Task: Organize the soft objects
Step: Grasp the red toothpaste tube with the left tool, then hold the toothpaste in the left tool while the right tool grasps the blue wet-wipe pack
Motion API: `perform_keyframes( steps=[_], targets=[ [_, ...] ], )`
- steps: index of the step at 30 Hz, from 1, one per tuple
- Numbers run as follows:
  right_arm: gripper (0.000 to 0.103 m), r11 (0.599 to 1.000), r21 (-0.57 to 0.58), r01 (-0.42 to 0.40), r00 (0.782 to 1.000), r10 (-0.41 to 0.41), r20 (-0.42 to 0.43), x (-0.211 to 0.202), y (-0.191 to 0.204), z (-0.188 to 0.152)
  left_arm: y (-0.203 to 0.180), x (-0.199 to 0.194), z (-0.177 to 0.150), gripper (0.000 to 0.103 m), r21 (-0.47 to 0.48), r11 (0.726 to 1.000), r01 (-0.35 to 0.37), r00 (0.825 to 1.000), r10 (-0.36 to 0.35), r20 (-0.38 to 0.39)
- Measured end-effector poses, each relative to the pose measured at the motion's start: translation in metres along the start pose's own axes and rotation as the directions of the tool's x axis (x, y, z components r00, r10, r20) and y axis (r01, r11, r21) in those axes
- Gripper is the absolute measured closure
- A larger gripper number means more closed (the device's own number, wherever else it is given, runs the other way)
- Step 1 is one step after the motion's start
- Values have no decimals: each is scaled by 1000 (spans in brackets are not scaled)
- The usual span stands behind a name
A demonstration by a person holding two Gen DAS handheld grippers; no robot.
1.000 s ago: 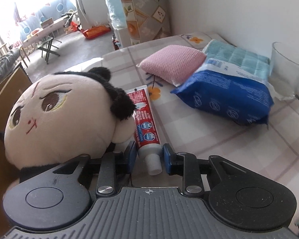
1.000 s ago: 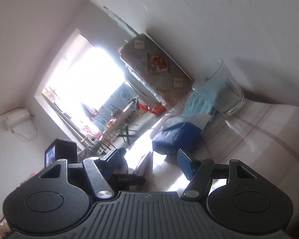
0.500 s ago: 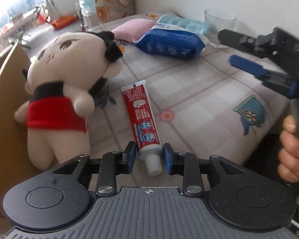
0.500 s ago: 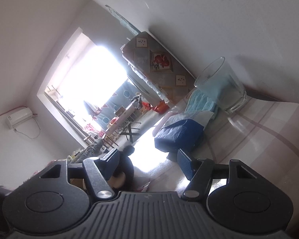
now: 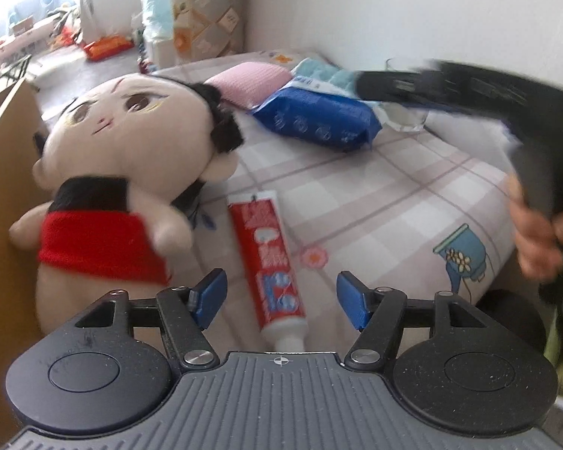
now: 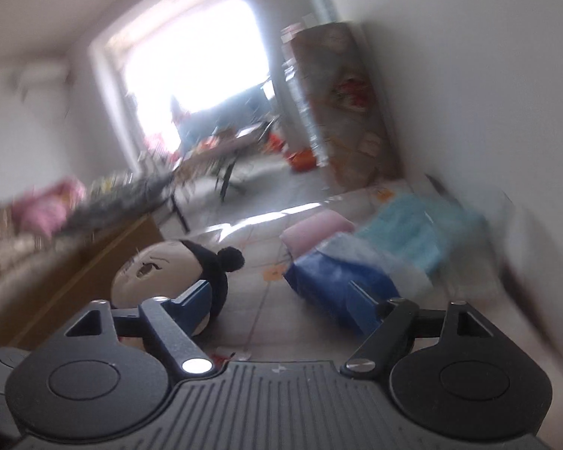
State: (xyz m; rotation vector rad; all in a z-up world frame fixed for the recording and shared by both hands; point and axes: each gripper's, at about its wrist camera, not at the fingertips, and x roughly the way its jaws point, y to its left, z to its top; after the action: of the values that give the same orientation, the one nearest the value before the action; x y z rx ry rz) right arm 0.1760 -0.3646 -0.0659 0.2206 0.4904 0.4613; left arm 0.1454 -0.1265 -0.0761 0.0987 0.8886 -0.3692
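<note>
right gripper (image 5: 450,90) motion-blurred, glass (image 5: 405,112) partly hidden

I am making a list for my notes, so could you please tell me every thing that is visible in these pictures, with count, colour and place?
plush doll: 1, beige with black hair and red top, left on the table, against the brown board
toothpaste tube: 1, red and white, lying between the open left fingers
pink cushion: 1, pink, far side
blue packet: 1, dark blue, beside the cushion
light blue cloth: 1, behind the packet
glass: 1, clear, near the wall
brown board: 1, left edge
tablecloth: 1, pale checked
left gripper: open
right gripper: open, blurred
hand: 1, holding the right gripper
</note>
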Motion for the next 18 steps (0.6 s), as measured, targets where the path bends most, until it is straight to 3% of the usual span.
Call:
perform_keyframes(
  steps=[4,8,14,18],
  targets=[
    [22,983,-173,57,991,-77,-108,50,10,25,1,15,0,69,-2,1000,-14,1000,14,-19],
    [22,917,-385,101,968,-180,-176,89,29,28,9,17,-5,73,-49,999,2,1000,-3,-27],
    [25,767,-630,121,902,-350,-254,123,52,3,20,7,-16,74,-81,997,6,1000,-8,-21],
    [46,644,-744,176,857,-472,-205,135,57,-13,25,2,-21,74,-101,995,14,1000,-15,-10]
  ],
)
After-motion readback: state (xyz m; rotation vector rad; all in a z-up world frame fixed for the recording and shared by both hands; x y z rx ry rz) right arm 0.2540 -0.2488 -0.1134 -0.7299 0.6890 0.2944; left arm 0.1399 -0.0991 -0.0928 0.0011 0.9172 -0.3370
